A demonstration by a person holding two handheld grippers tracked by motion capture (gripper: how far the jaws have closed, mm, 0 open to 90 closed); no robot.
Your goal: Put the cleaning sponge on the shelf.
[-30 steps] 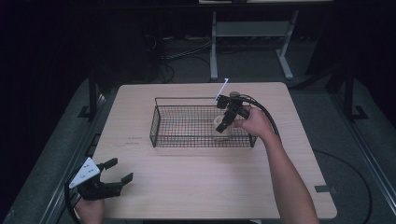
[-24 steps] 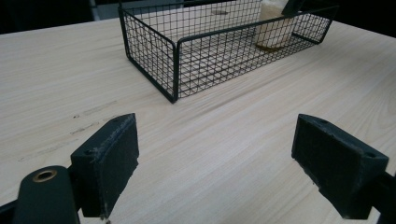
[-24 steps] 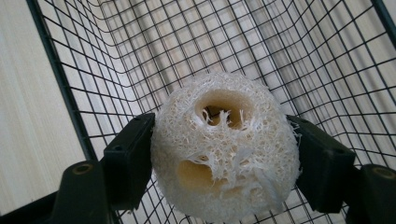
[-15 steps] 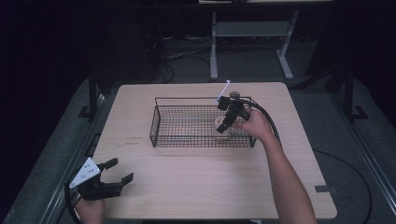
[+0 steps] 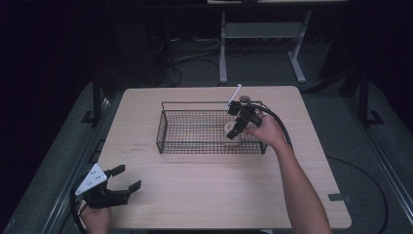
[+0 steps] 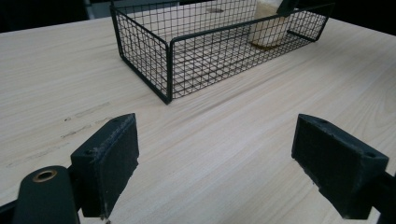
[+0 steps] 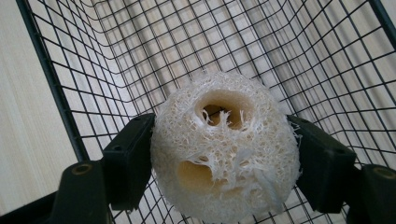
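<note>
Wire basket (image 5: pixel 195 131) w/ 1 loofah (image 7: pixel 224 149), 2 grippers.

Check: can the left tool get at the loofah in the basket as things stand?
Probably not directly. The loofah sits clamped in the right tool at the far end of the wire basket, whose wall stands between. The left tool, open, sits near the table's front-left corner.

The right gripper (image 5: pixel 235 130) tilts down and to the left from the outstretched right hand (image 5: pixel 267 130), its forearm running up from the bottom edge; its jaws have just been opening slightly, pads against something held between them. The left gripper (image 5: pixel 127 178) sits low at the near left, level, jaws spread wide with nothing between them.
</note>
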